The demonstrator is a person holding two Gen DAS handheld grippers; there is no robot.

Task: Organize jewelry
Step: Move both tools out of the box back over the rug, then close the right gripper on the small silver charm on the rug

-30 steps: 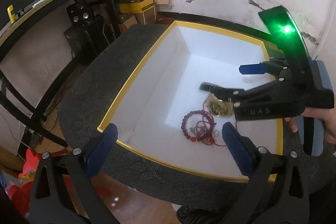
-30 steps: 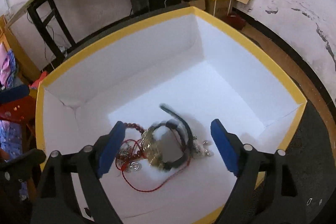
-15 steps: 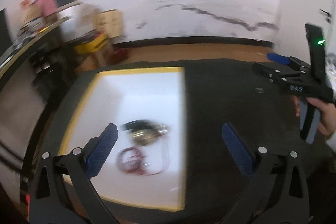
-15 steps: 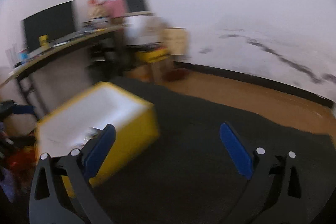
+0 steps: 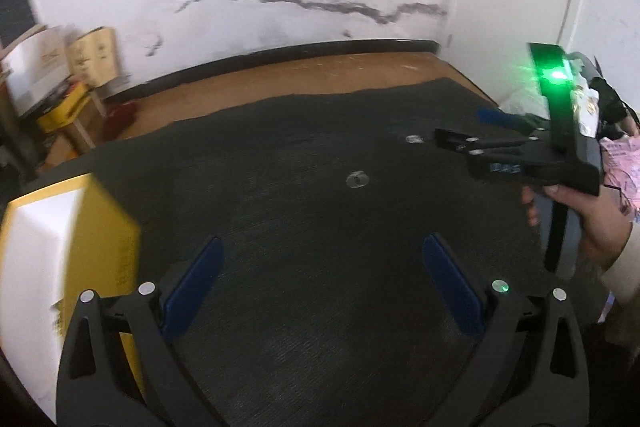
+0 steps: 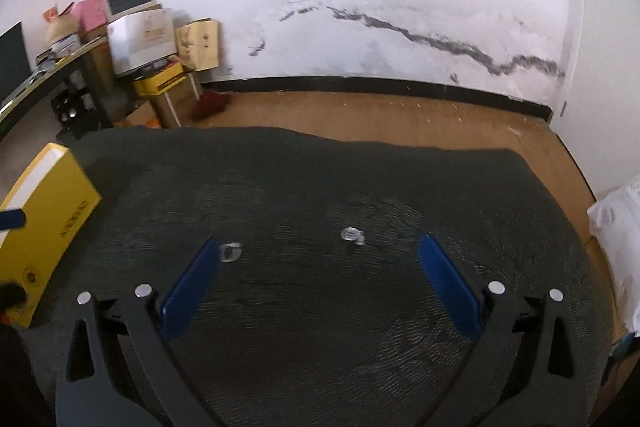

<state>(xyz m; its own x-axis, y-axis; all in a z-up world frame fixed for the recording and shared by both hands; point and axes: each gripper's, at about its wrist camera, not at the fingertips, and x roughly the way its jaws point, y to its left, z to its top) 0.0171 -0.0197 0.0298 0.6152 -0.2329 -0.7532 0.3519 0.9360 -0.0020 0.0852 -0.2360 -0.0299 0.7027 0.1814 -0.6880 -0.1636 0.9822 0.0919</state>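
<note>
Two small silver rings lie on the dark mat. In the right wrist view one ring (image 6: 231, 251) sits just by my left fingertip and the other ring (image 6: 352, 235) lies ahead between the fingers. In the left wrist view they show as a nearer ring (image 5: 357, 179) and a farther ring (image 5: 414, 139). The yellow box (image 5: 60, 247) with the white inside stands at the mat's left edge, and it also shows in the right wrist view (image 6: 52, 223). My left gripper (image 5: 320, 279) is open and empty. My right gripper (image 6: 318, 273) is open and empty, and it shows in the left wrist view (image 5: 464, 131) near the farther ring.
The dark mat (image 6: 320, 327) covers the table. Brown floor (image 6: 360, 115) and a white wall lie beyond. Cardboard boxes (image 6: 198, 43) and a desk stand at the far left. White bags (image 6: 616, 215) lie off the mat's right edge.
Both grippers have swung right, away from the box holding the bracelets and watch, and now face the open mat with the two rings. The right gripper has let go of the watch.
</note>
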